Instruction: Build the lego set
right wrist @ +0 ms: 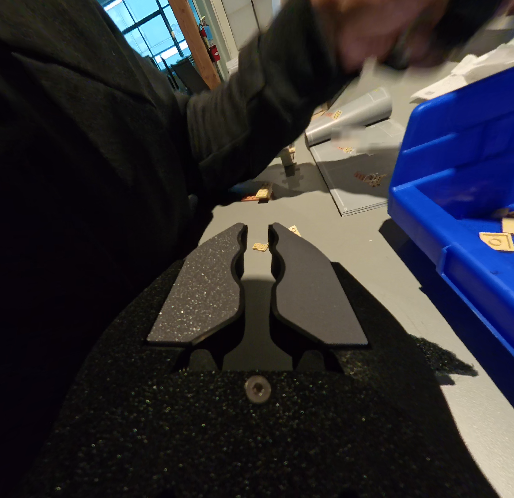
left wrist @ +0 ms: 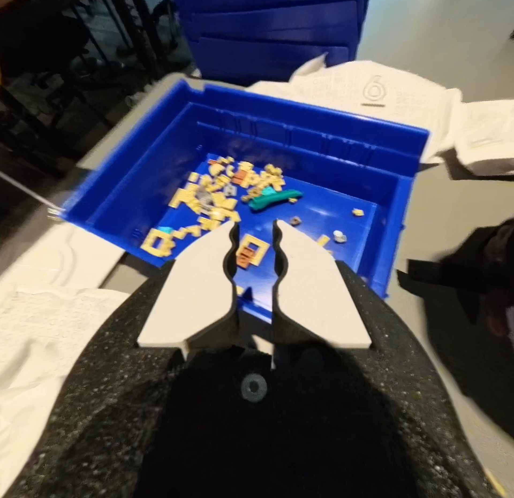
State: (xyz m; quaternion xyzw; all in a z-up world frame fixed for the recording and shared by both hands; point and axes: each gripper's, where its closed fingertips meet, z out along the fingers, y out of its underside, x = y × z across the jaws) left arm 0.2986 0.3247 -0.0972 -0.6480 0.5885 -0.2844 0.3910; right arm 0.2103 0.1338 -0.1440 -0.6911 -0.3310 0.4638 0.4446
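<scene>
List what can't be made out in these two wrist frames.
- Left wrist view: motion blur smears the tan pieces in the blue bin; stud counts unreadable.
- Left wrist view: left gripper covers part of the tan frame piece.
- Right wrist view: blurred hand hides whatever it holds.
- Right wrist view: the bin is cut off by the right edge.
- Right gripper: open, empty.

The right gripper (right wrist: pixel 257 231) hangs over the gray table (right wrist: pixel 347 262) with its jaws a little apart and nothing between them. A small tan brick (right wrist: pixel 260 246) lies just past the tips. A blue bin (right wrist: pixel 445 195) sits to the right.
</scene>
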